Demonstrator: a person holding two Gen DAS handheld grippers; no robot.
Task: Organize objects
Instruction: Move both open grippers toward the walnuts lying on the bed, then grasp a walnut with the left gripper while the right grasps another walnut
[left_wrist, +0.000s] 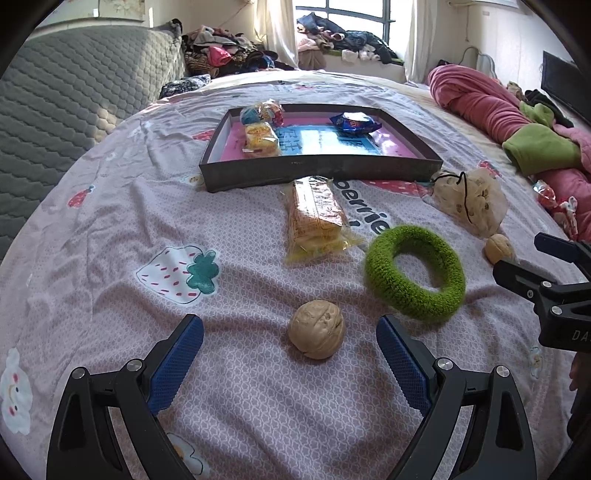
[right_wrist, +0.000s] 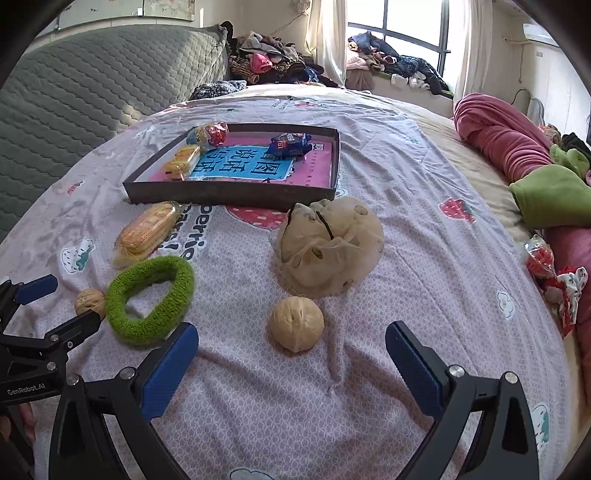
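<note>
A wrinkled tan walnut (left_wrist: 316, 334) lies between the spread blue ribbed pads of the left gripper (left_wrist: 290, 349), untouched. A second tan walnut (right_wrist: 296, 324) sits likewise inside the wide-apart right gripper (right_wrist: 291, 354). Between them lies a fuzzy green knitted ring (left_wrist: 415, 272). Farther off stands a shallow dark cardboard tray (left_wrist: 321, 171) on the pink strawberry-print bedsheet (left_wrist: 110, 229); its snack packets are hard to read.
</note>
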